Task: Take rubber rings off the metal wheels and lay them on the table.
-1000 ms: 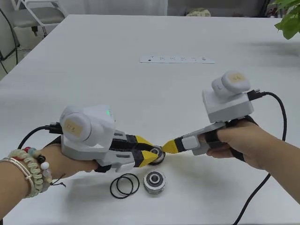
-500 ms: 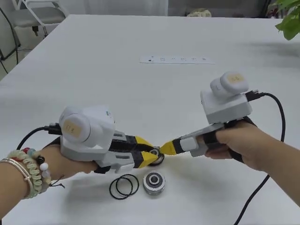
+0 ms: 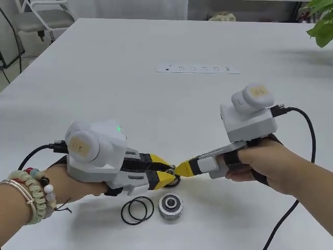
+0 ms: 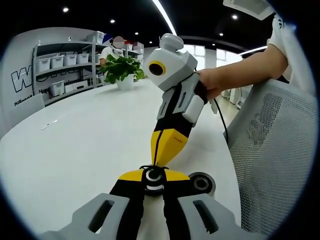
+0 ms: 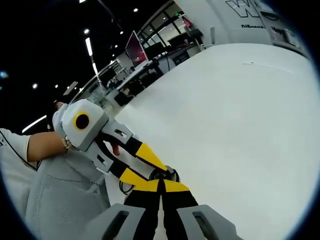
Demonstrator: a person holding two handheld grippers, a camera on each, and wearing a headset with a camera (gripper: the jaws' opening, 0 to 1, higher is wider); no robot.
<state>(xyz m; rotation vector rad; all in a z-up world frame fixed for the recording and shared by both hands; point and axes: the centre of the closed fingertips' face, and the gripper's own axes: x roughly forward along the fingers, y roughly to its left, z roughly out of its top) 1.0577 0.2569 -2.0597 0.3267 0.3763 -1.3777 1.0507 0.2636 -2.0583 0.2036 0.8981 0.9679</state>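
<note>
A wheel (image 4: 154, 179) is clamped over the table (image 3: 156, 104) between the jaws of the left gripper (image 3: 165, 174), and its ring (image 4: 152, 169) is met head-on by the right gripper (image 3: 182, 167), whose narrowed tips touch the rim; whether rubber is nipped cannot be told.

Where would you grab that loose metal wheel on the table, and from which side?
Probably across its outer rim, from above: the metal wheel lies flat, hub up, round sides free. The rubber rings lie close on its left in the head view; keep tongs off that side.
</note>
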